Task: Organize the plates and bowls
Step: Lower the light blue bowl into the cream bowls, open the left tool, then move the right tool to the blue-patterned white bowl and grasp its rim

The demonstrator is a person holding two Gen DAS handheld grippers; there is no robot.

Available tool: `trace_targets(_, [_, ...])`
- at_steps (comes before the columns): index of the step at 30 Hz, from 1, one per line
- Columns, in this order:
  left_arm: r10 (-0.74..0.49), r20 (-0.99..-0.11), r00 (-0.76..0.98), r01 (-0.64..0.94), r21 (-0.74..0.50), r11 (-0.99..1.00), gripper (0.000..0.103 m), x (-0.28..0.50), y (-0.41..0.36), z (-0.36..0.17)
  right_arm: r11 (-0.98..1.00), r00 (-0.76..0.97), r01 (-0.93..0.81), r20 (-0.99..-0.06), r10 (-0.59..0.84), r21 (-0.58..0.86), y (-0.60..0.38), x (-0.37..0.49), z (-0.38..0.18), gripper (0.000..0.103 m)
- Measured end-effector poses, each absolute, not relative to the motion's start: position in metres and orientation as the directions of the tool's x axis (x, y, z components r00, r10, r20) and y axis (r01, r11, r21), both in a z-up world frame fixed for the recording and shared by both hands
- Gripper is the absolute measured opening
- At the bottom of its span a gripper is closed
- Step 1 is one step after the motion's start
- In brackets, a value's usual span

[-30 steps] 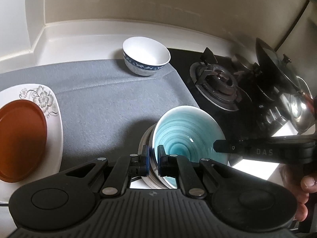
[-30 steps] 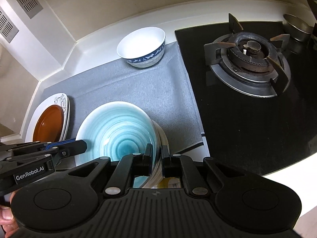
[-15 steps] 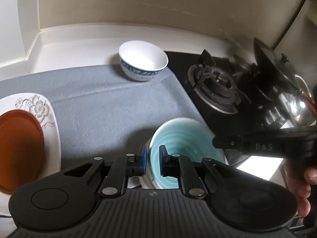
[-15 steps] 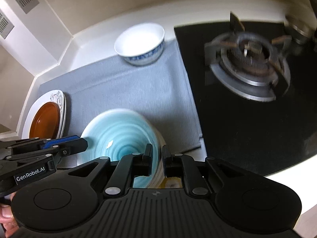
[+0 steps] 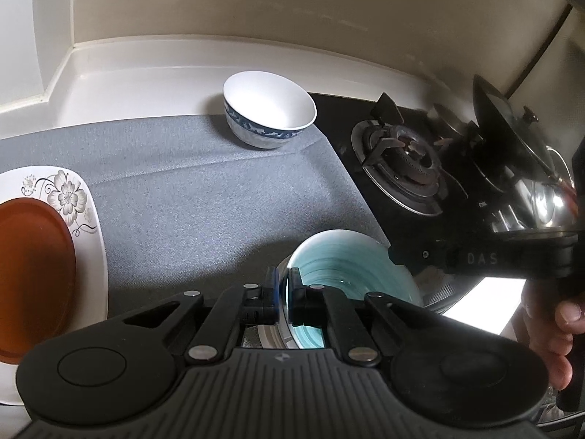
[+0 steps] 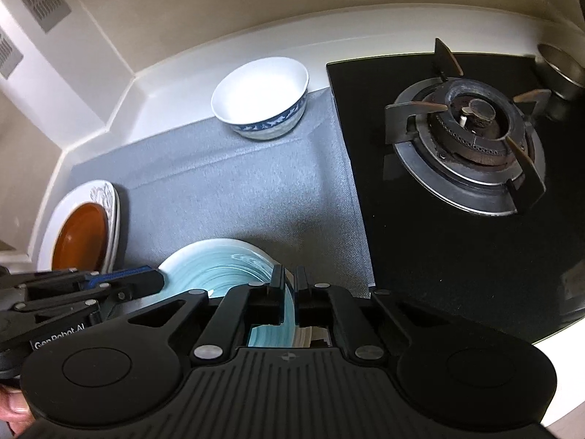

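A turquoise swirl bowl (image 5: 343,267) is held above the grey mat, with a white dish stacked under it. My left gripper (image 5: 284,287) is shut on its left rim. My right gripper (image 6: 290,292) is shut on its right rim, where the bowl (image 6: 219,267) shows too. A white bowl with a blue band (image 5: 268,115) stands upright at the mat's far edge, also in the right wrist view (image 6: 261,97). A brown plate (image 5: 33,270) lies on a white flowered plate (image 5: 69,190) at the left.
A grey mat (image 5: 204,197) covers the white counter. A black gas hob with a burner (image 6: 471,139) lies to the right. A pot with a lid and a steel kettle (image 5: 548,197) stand on the hob's far side. Walls close the back and left.
Both grippers, holding the turquoise bowl and the dish under it, have risen and drawn back from the mat. The bowl looks smaller and lower in both views.
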State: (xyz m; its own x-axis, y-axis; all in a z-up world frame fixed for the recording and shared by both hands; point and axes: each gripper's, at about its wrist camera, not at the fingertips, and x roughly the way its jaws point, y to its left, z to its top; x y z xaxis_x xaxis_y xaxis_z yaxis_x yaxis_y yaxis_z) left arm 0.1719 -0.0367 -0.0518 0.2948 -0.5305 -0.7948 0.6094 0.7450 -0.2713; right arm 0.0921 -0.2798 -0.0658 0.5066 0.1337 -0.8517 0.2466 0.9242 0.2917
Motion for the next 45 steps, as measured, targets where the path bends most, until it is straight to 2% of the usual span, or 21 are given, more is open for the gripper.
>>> trace_targets(11, [-0.561, -0.754, 0.341, 0.653, -0.239, 0.718, 0.005, 0.140, -0.021, -0.046, 0.954, 0.566, 0.187, -0.820, 0.089, 0.233, -0.271, 0.071, -0.050, 0.008])
trace_targets(15, [-0.564, -0.744, 0.358, 0.642, -0.243, 0.727, 0.005, 0.137, -0.019, -0.047, 0.960, 0.527, 0.176, -0.845, 0.094, 0.217, -0.269, 0.068, -0.062, 0.009])
trace_targets(17, [-0.583, -0.712, 0.392, 0.629, -0.255, 0.734, 0.005, 0.135, -0.013, -0.040, 0.954, 0.549, 0.181, -0.829, 0.103, 0.238, -0.271, 0.064, -0.057, 0.010])
trace_targets(19, [-0.586, -0.690, 0.424, 0.615, -0.255, 0.746, 0.010, 0.133, -0.008, -0.034, 0.949, 0.603, 0.170, -0.789, 0.115, 0.267, -0.275, 0.063, -0.045, 0.010])
trace_targets(26, [-0.545, -0.653, 0.526, 0.528, -0.251, 0.811, 0.012, 0.117, 0.003, -0.018, 0.899, 0.736, 0.187, -0.663, 0.139, 0.396, -0.318, 0.108, -0.029, 0.040])
trace_targets(29, [-0.502, -0.655, 0.565, 0.480, -0.234, 0.845, 0.012, 0.107, 0.007, -0.010, 0.884, 0.737, 0.221, -0.665, 0.125, 0.411, -0.337, 0.147, -0.039, 0.044])
trace_targets(36, [-0.410, -0.636, 0.654, 0.378, -0.195, 0.905, 0.013, 0.075, 0.011, 0.006, 0.853, 0.655, 0.316, -0.746, 0.120, 0.415, -0.364, 0.230, -0.083, 0.044])
trace_targets(41, [-0.350, -0.636, 0.688, 0.299, -0.192, 0.935, 0.013, 0.051, 0.013, 0.006, 0.855, 0.609, 0.301, -0.775, 0.168, 0.422, -0.369, 0.255, -0.103, 0.044])
trace_targets(42, [-0.341, -0.638, 0.691, 0.286, -0.192, 0.939, 0.013, 0.048, 0.012, 0.005, 0.860, 0.604, 0.287, -0.777, 0.180, 0.423, -0.368, 0.257, -0.105, 0.043])
trace_targets(45, [-0.319, -0.639, 0.700, 0.255, -0.194, 0.947, 0.013, 0.037, 0.010, 0.004, 0.866, 0.579, 0.249, -0.783, 0.226, 0.433, -0.362, 0.262, -0.110, 0.027])
